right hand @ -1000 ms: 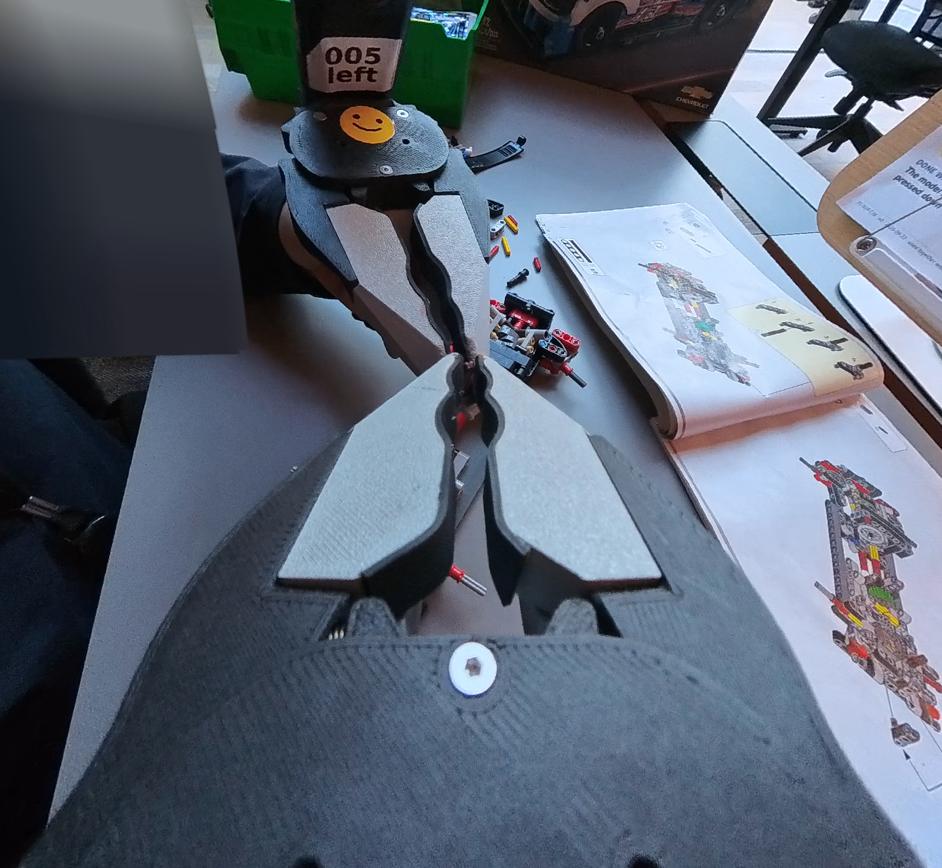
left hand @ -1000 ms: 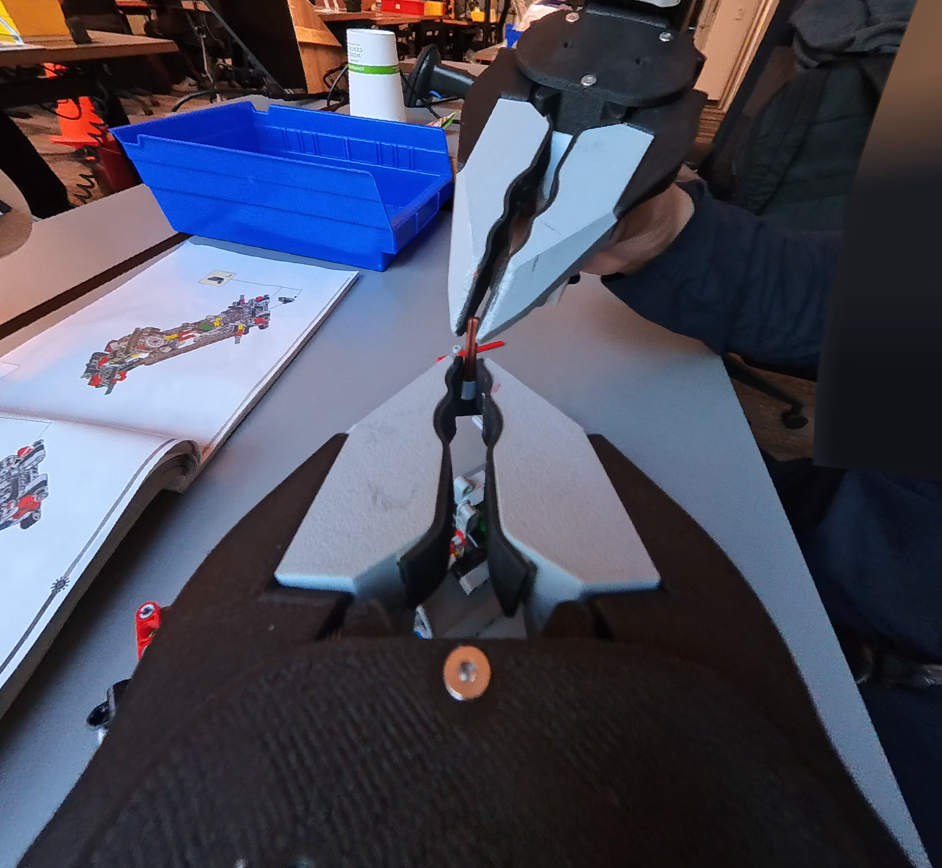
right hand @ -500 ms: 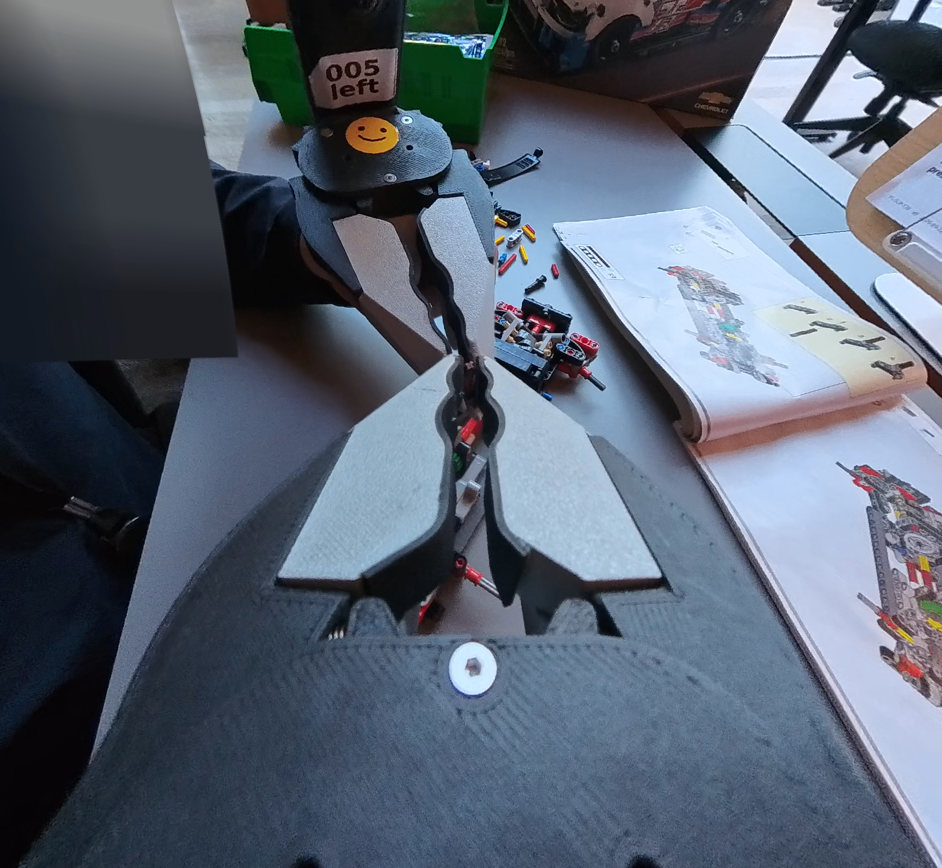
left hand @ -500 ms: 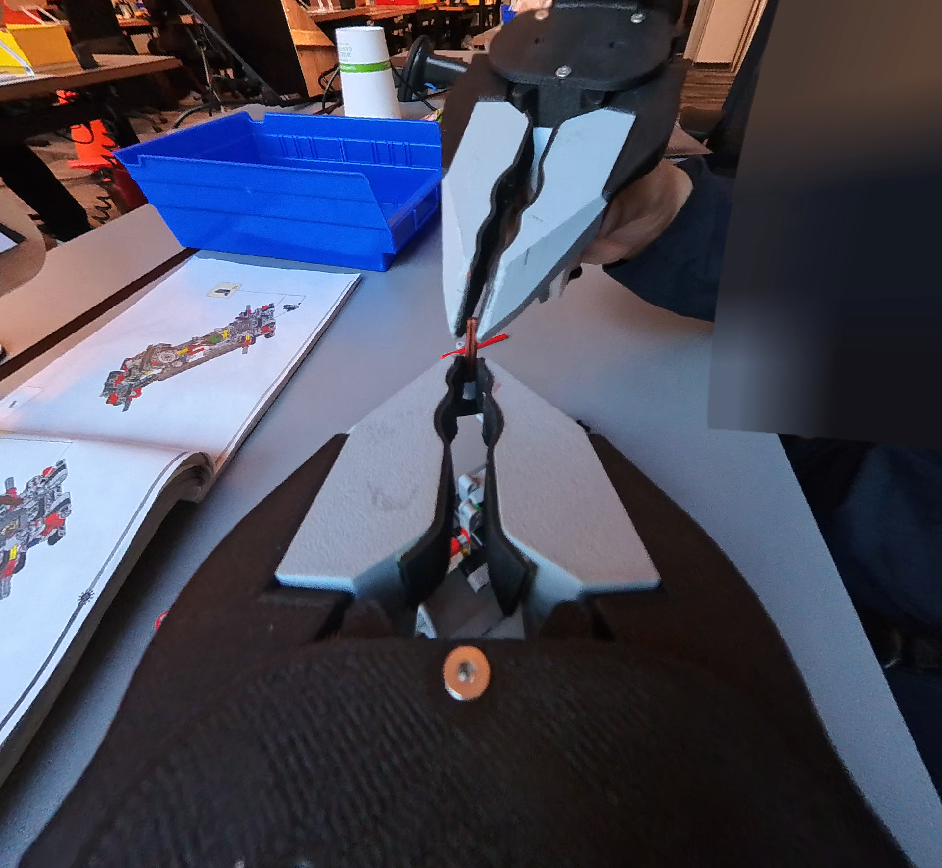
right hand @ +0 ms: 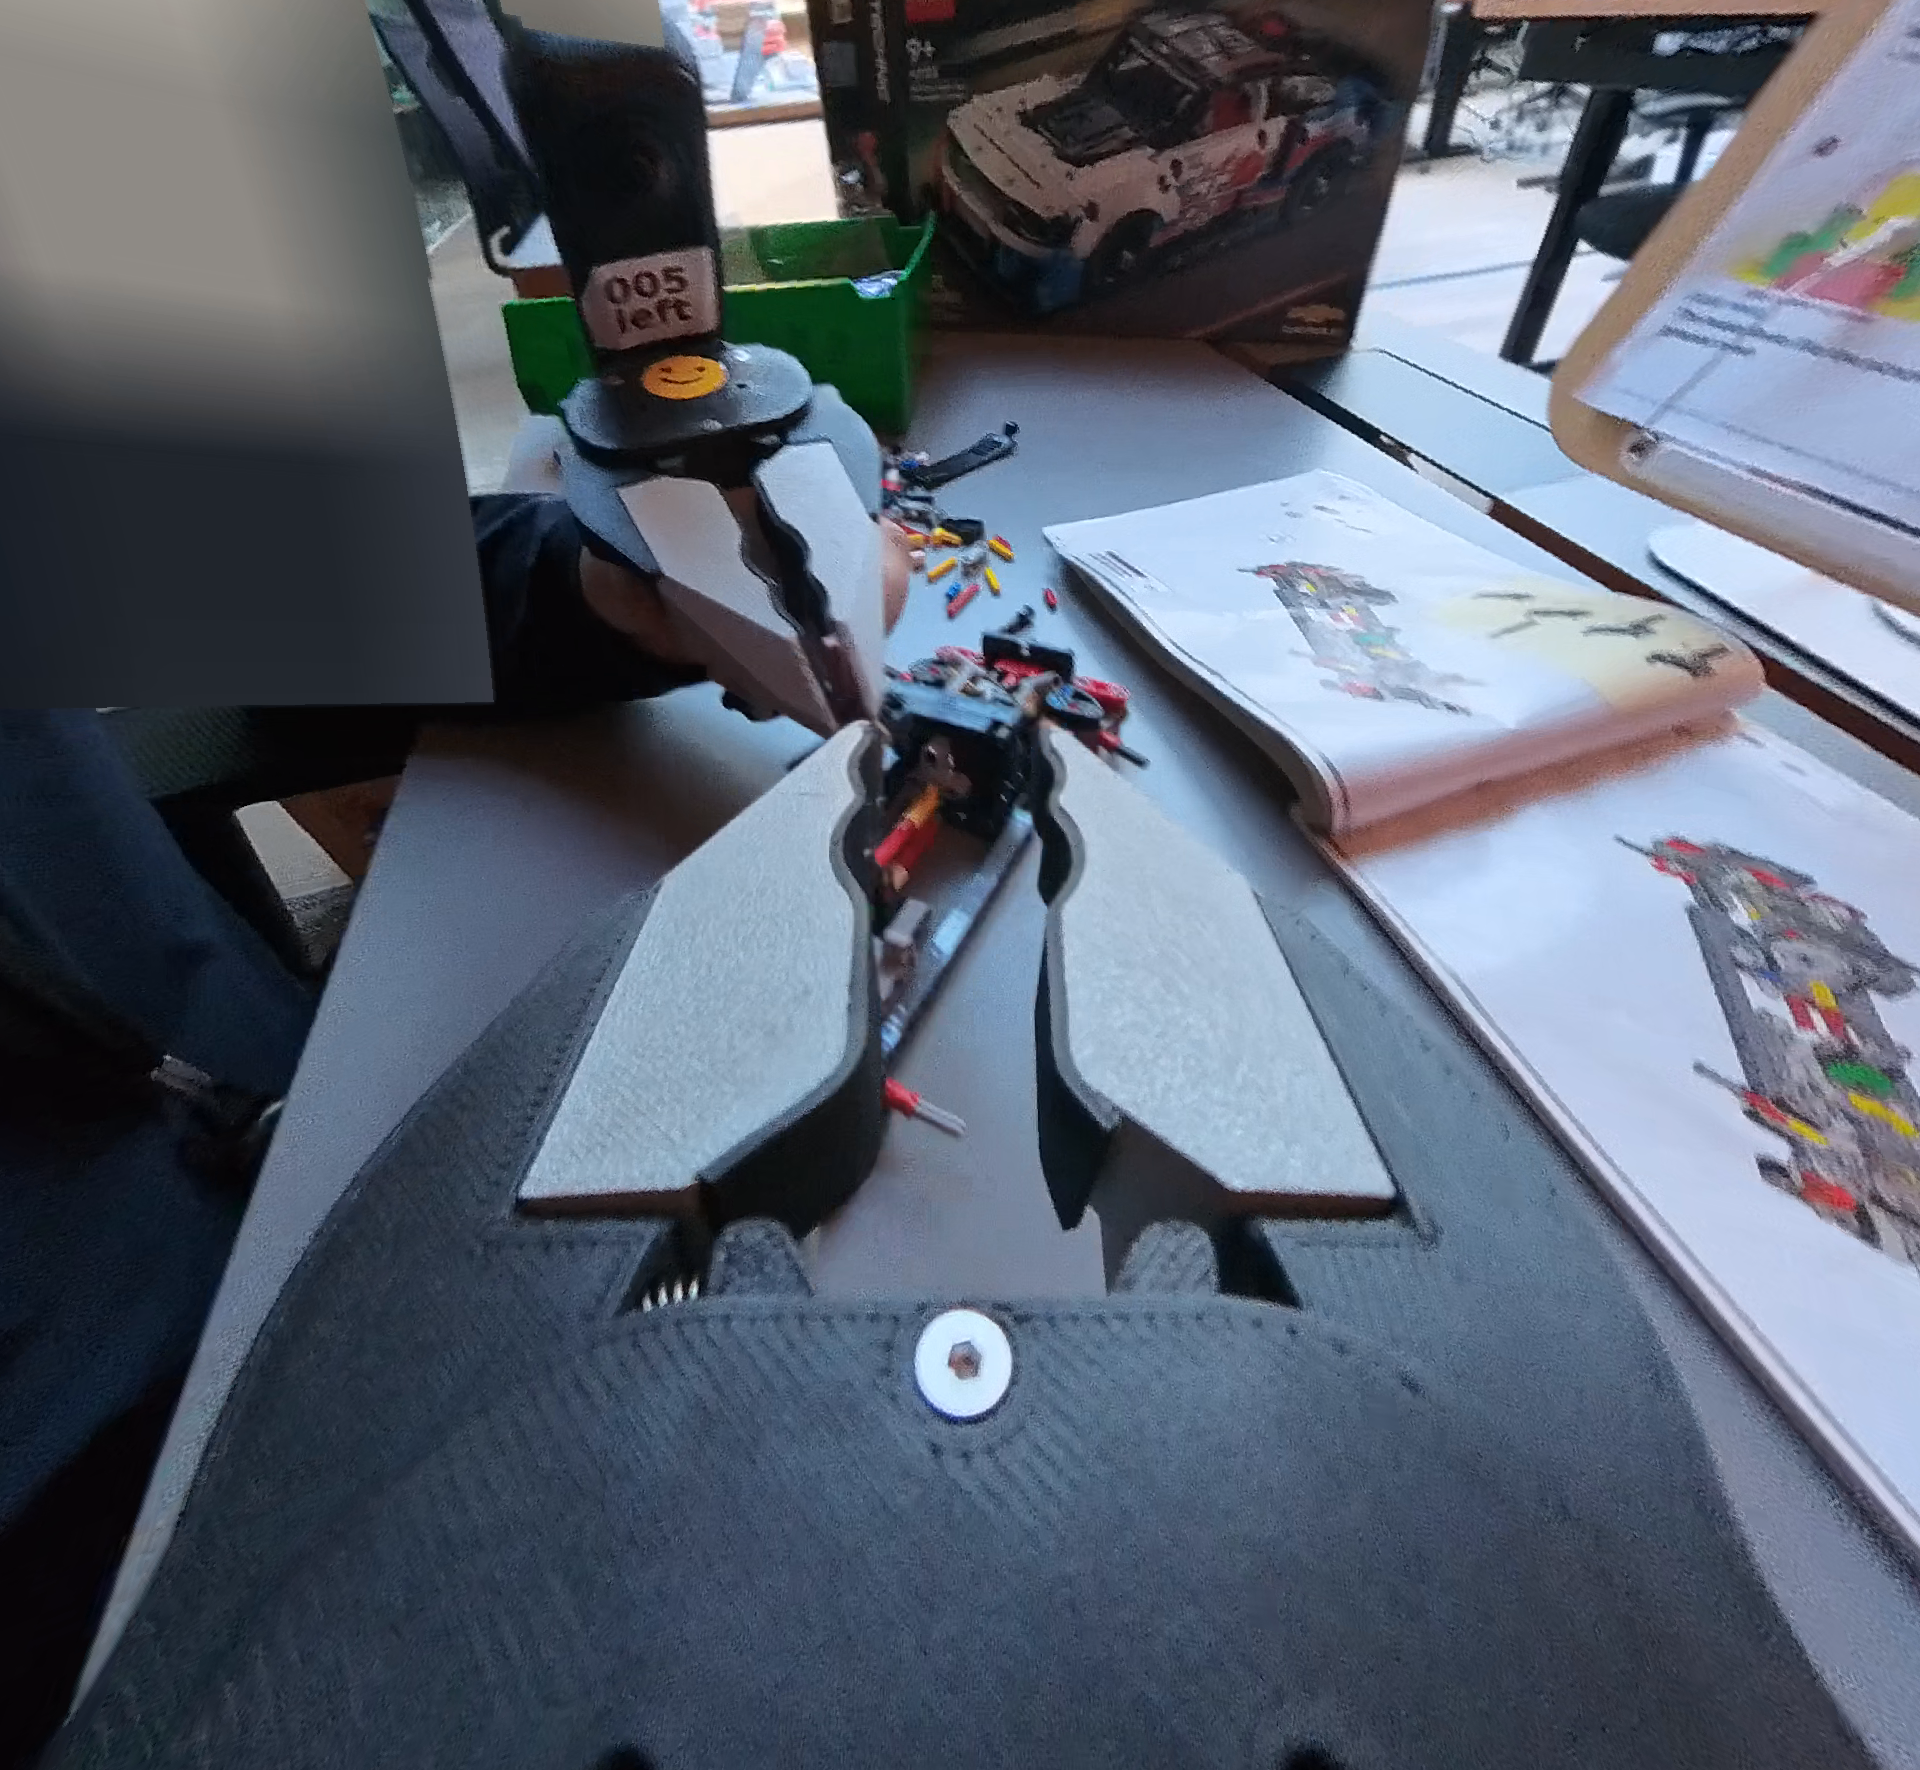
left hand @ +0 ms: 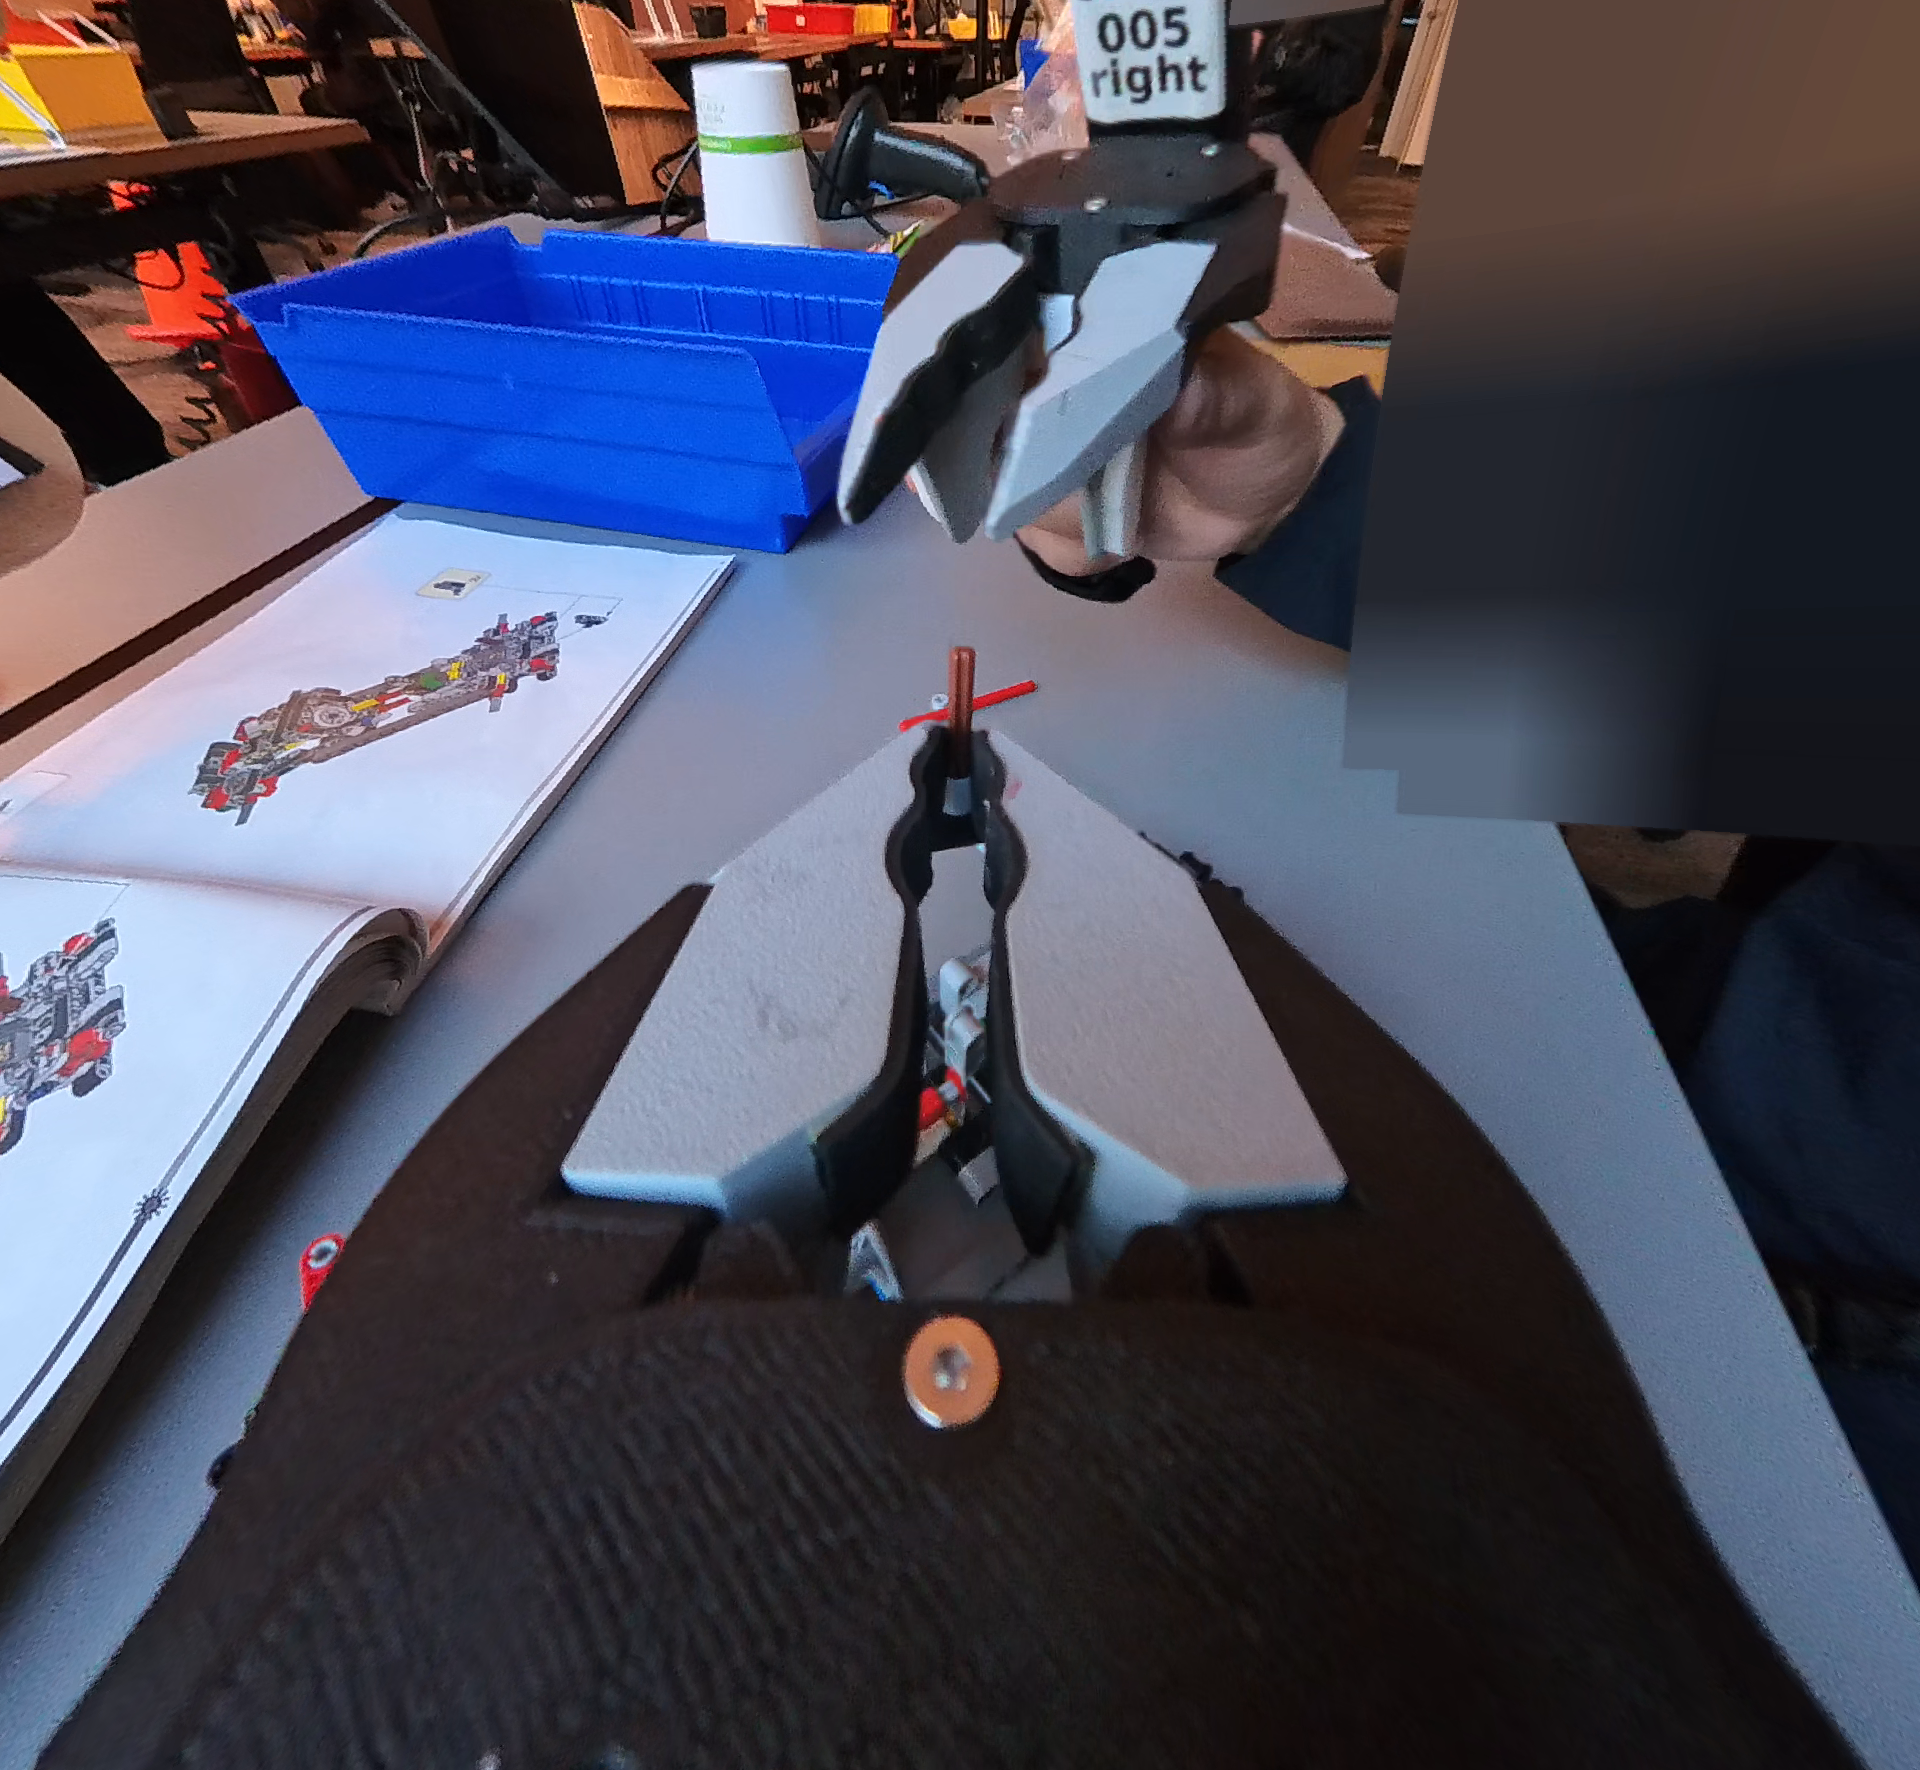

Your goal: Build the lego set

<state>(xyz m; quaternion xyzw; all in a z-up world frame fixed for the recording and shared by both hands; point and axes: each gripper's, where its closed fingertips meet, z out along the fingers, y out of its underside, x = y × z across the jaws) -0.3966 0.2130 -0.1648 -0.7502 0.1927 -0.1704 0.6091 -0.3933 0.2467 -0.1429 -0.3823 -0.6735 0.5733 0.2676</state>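
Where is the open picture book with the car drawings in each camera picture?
Left wrist view: the open instruction booklet lies on the grey table, at the left, in front of the blue bin.
Right wrist view: the same booklet lies at the right, running down to the lower right edge.
Shared landmark: the left gripper, shut on a brown rod, shows in both views.

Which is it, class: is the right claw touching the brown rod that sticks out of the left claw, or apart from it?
Apart. The left wrist view shows bare table between the open right claw and the brown rod.
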